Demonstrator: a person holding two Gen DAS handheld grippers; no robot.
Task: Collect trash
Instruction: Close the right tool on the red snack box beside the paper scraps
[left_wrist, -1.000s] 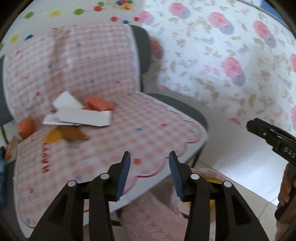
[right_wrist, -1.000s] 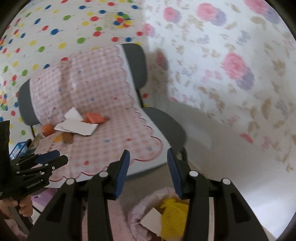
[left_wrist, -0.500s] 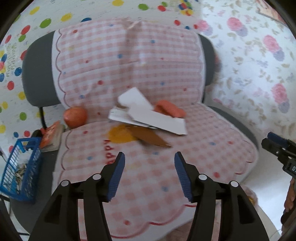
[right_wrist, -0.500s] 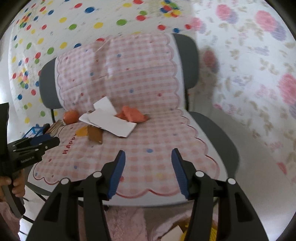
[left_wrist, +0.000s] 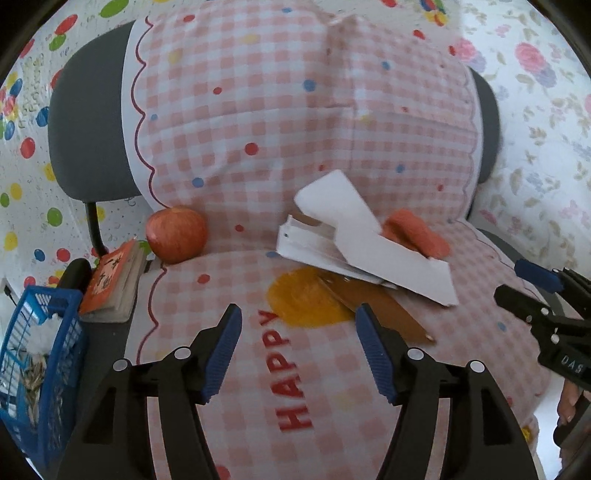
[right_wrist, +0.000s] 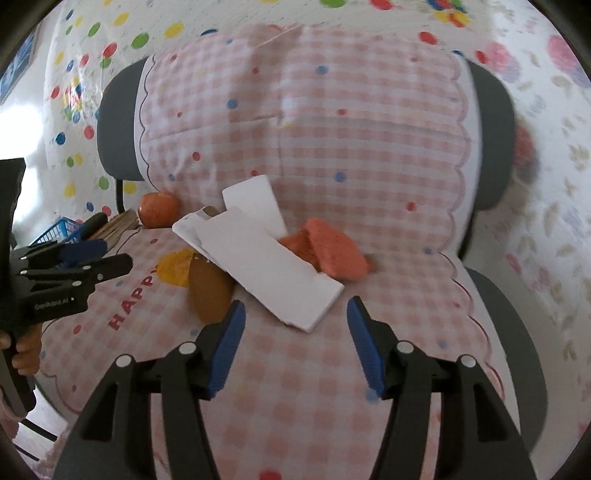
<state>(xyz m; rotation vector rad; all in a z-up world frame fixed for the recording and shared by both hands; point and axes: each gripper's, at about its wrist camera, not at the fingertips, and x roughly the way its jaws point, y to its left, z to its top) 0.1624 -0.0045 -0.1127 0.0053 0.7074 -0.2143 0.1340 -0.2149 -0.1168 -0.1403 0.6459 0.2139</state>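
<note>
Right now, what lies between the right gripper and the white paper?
Nothing but bare pink checked seat cover: in the right wrist view the open right gripper sits just short of the white paper, its near corner almost between the fingertips.

Soft cloth, stiff card and hard plastic

The chair cover (left_wrist: 258, 122) is soft quilted cloth. The white card (right_wrist: 266, 266) looks smooth and matt with torn edges. The orange sponge (right_wrist: 332, 254) looks rough. The apple (left_wrist: 176, 234) is smooth and a bit shiny. The basket (left_wrist: 40, 354) is hard blue plastic. Each tool has matt black plastic and ribbed blue pads (left_wrist: 373, 350).
</note>
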